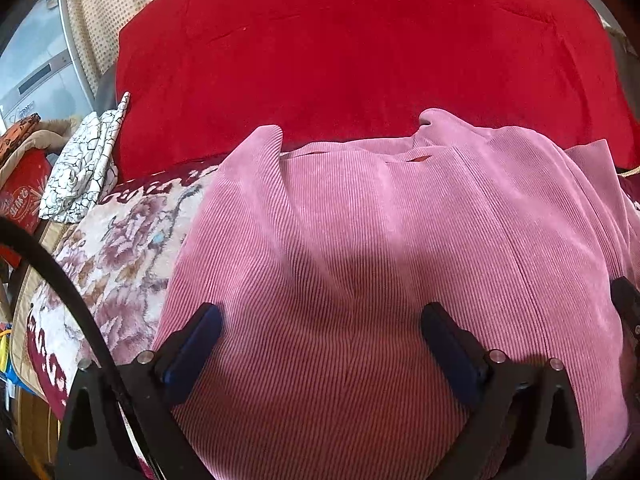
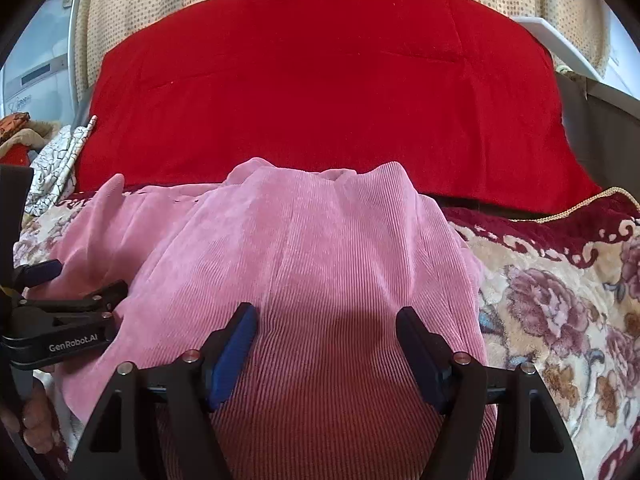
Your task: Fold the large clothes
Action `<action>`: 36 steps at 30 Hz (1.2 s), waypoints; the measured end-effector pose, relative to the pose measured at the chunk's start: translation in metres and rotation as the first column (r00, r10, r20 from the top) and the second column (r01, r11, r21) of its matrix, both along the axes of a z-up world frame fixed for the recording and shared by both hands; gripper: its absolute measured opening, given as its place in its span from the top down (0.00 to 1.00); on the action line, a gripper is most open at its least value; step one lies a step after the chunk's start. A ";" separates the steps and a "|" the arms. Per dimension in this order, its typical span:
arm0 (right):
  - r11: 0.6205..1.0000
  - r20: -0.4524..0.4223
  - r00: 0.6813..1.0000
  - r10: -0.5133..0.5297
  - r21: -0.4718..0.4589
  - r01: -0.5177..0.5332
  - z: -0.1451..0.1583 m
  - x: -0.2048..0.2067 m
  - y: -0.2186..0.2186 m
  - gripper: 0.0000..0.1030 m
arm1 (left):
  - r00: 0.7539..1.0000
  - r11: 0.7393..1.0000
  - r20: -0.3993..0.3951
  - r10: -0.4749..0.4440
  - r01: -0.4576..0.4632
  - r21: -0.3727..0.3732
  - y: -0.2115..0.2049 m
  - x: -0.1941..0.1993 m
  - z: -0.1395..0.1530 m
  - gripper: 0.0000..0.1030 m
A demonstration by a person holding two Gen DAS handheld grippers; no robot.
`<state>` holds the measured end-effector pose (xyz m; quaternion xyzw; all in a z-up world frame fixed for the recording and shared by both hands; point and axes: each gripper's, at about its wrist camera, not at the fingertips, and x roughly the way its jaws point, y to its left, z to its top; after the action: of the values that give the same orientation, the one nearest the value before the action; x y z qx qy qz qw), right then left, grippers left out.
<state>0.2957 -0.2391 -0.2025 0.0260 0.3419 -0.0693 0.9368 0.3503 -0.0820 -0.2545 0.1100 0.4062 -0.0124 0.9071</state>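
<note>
A pink corduroy garment (image 1: 360,240) lies spread on a floral blanket (image 1: 120,248), its far edge against a red quilt (image 1: 360,60). My left gripper (image 1: 322,320) hovers over the garment's near left part with its jaws wide apart and nothing pinched between them. In the right wrist view the same garment (image 2: 320,248) fills the middle. My right gripper (image 2: 326,316) is open above its near right part, with only flat cloth under the fingers. The left gripper (image 2: 86,276) shows at the left edge, held by a hand (image 2: 36,420).
The red quilt (image 2: 320,88) rises behind the garment, with a dotted beige curtain (image 2: 132,4) beyond it. A white cloth with black crackle lines (image 1: 84,164) is bunched at the left. The floral blanket (image 2: 560,312) extends to the right, and a cluttered pile (image 1: 24,184) sits at the far left.
</note>
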 end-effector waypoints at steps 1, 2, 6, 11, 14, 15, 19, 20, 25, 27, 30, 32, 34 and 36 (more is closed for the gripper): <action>1.000 0.000 1.000 0.000 0.001 0.000 0.000 -0.001 0.000 0.27 | 1.000 1.000 -0.001 0.000 0.000 0.000 0.000 0.000 0.000 0.03; 1.000 -0.001 1.000 0.000 0.002 0.000 0.000 0.000 0.000 0.27 | 1.000 1.000 0.000 0.000 0.000 0.000 0.000 0.000 0.000 0.03; 1.000 -0.001 1.000 -0.001 -0.003 0.001 0.000 0.000 -0.001 0.27 | 1.000 1.000 0.000 0.002 -0.002 0.001 0.000 0.000 0.000 0.02; 1.000 -0.001 1.000 0.000 -0.007 0.000 0.000 0.001 0.000 0.27 | 1.000 1.000 0.000 0.004 -0.004 0.001 0.000 0.000 0.000 0.02; 1.000 0.000 1.000 0.000 -0.005 0.000 -0.001 0.001 0.000 0.27 | 1.000 1.000 0.000 0.004 -0.004 0.001 0.000 0.000 0.000 0.02; 1.000 0.000 1.000 0.000 -0.006 0.000 -0.001 0.001 0.000 0.27 | 1.000 1.000 -0.001 0.004 -0.004 0.001 0.000 0.000 0.000 0.02; 1.000 -0.001 1.000 0.000 -0.006 0.000 -0.001 0.001 0.000 0.27 | 1.000 1.000 -0.014 0.013 -0.013 -0.006 0.002 0.001 0.003 0.03; 1.000 -0.002 1.000 0.002 -0.002 -0.002 -0.001 0.001 0.000 0.27 | 1.000 1.000 -0.007 0.018 -0.018 -0.023 0.005 -0.001 0.007 0.03; 0.996 0.035 0.999 0.033 0.079 -0.035 0.009 -0.007 -0.008 0.27 | 0.980 0.991 0.160 0.117 -0.105 -0.079 0.048 -0.022 0.042 0.03; 0.993 0.068 0.996 0.058 0.097 -0.065 0.015 -0.013 -0.005 0.27 | 0.969 0.984 0.182 0.166 -0.150 -0.094 0.071 -0.030 0.047 0.03; 0.986 0.082 0.991 0.109 0.119 -0.118 0.017 -0.019 0.004 0.27 | 0.967 0.973 0.144 0.212 -0.194 -0.128 0.101 -0.035 0.043 0.03; 0.984 0.063 0.988 0.138 0.108 -0.144 0.013 -0.021 0.014 0.27 | 0.964 0.965 0.126 0.236 -0.217 -0.149 0.115 -0.040 0.040 0.03; 0.982 0.013 0.987 0.160 0.103 -0.161 0.004 -0.018 0.021 0.27 | 0.960 0.951 0.102 0.260 -0.236 -0.198 0.131 -0.050 0.037 0.03; 0.983 -0.003 0.987 0.162 0.089 -0.161 -0.002 -0.018 0.023 0.27 | 0.962 0.930 0.063 0.266 -0.239 -0.279 0.142 -0.060 0.034 0.03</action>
<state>0.2782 -0.2164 -0.2044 0.0392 0.3504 0.0217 0.9355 0.2906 0.0603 -0.2205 -0.0667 0.3659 0.0551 0.9266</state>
